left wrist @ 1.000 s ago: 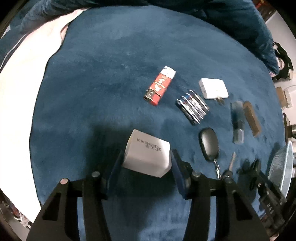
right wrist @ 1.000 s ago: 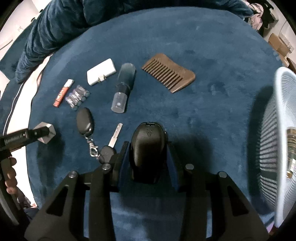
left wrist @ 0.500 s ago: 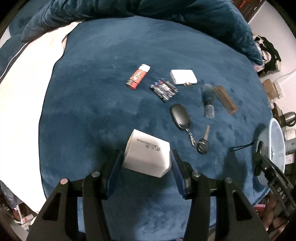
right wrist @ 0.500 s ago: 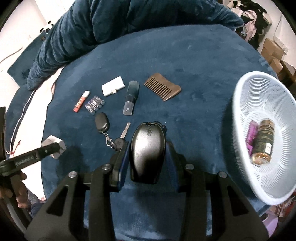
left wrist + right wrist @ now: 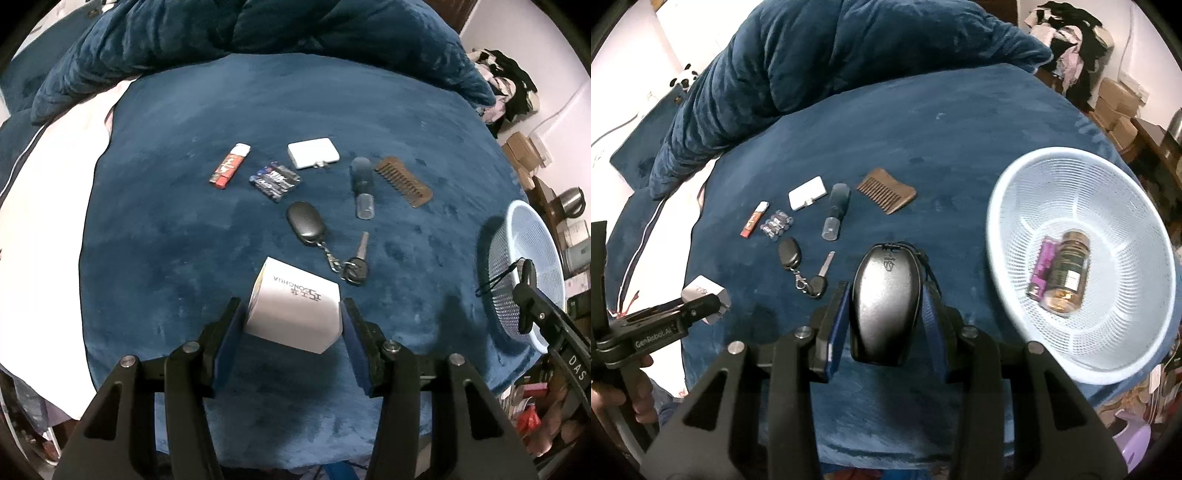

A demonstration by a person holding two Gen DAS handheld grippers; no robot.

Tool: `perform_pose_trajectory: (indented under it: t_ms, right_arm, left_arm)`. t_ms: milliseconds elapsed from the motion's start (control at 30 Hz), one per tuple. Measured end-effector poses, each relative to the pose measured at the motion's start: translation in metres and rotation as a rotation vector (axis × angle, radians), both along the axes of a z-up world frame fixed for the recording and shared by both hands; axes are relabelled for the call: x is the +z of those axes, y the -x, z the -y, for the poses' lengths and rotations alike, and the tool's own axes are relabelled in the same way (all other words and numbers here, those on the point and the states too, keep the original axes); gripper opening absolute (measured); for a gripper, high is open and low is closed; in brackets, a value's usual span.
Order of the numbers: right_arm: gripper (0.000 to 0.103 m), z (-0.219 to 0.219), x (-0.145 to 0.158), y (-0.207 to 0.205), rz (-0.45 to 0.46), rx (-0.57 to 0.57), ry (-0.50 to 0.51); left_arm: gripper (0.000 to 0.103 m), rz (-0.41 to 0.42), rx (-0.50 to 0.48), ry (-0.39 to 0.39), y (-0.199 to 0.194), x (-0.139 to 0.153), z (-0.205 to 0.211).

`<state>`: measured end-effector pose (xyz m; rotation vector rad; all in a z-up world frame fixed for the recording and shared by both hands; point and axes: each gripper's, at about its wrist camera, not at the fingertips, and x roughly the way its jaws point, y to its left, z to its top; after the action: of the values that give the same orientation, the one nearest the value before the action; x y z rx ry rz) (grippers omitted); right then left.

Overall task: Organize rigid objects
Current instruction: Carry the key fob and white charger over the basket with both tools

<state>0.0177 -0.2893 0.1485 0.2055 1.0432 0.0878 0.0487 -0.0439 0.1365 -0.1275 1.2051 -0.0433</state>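
Much bare blanket [image 5: 923,155] around basket [image 5: 1004,236]

Black key fob [image 5: 885,306] between right gripper [image 5: 884,325] fingers [image 5: 836,325], beside white basket [image 5: 1008,206].

Dim overhead light, soft shadows, heavy fisheye warping at edges

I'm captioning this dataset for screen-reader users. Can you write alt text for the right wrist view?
The right gripper holds a black oval device above a blue plush surface. To its right, a pale blue mesh basket contains a jar and a purple item. A comb, keys and small items lie behind.
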Motion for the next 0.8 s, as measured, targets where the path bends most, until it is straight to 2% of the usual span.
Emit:
perform_pose_trajectory:
  t_ms: [800]
  right_arm:
    - [0.039,0.080,0.014,0.024,0.040,-0.130,-0.014]
  left_arm:
    - [0.054,0.036,-0.161,-0.018,0.003,0.025,0.096]
